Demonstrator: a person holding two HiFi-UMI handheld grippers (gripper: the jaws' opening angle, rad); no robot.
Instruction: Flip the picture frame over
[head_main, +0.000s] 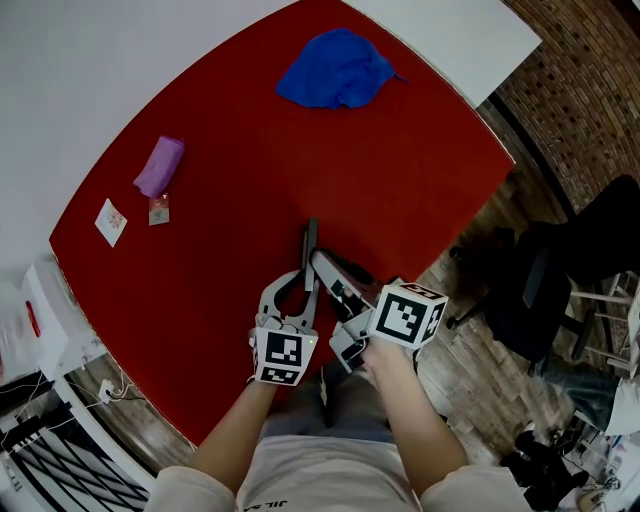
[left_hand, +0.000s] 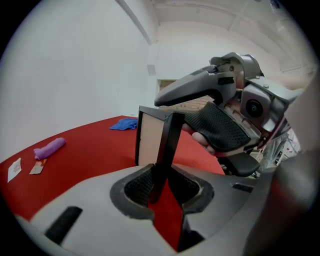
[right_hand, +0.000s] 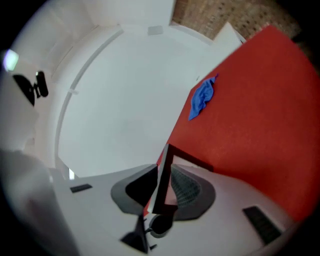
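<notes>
Right claw (right_hand: 162, 191) clamped shut on picture frame (right_hand: 164, 172), frame upright on edge over red table (head_main: 250, 200), near person's side. Left claw (left_hand: 161, 191) jaws apart, frame's dark rim between pads, not squeezed. Left gripper view alone shows frame's pale face; head view sees it edge-on. Farther off: blue cloth (head_main: 335, 68), purple roll (head_main: 160, 165), small cards (head_main: 111, 222).

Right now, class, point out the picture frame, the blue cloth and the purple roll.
picture frame (left_hand: 150, 145): left gripper view, pale panel.
blue cloth (head_main: 338, 68): head view, its middle.
purple roll (head_main: 160, 165): head view, its middle.
</notes>
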